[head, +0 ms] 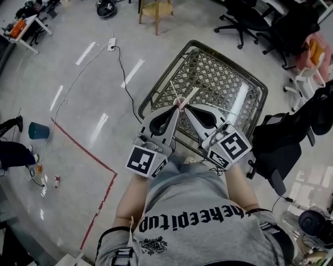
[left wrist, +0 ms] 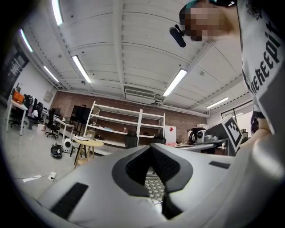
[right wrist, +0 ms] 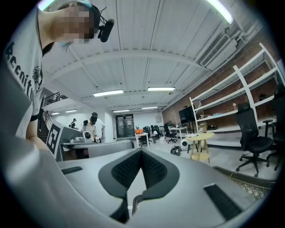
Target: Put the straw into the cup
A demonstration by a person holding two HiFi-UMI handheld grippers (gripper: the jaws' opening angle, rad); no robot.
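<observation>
Both grippers are held close together above a metal mesh table [head: 156, 89], tips almost touching. In the head view my left gripper [head: 176, 109] and right gripper [head: 187, 108] meet at a small pink thing [head: 180, 102]. Two thin pale sticks [head: 174, 88] rise from there in a V; whether they are straws, or held, I cannot tell. No cup shows. In the left gripper view the left gripper [left wrist: 151, 149] has its dark pads pressed together with nothing visible between them. The right gripper [right wrist: 141, 152] looks the same in its own view. Both cameras tilt up toward the ceiling.
A long white tube-like thing [head: 240, 101] lies on the mesh. Black office chairs [head: 276, 143] stand at the right and far right. A wooden stool [head: 156, 9], a floor cable with power strip [head: 112, 44], red floor tape [head: 83, 145] and a teal bin [head: 38, 130] lie around.
</observation>
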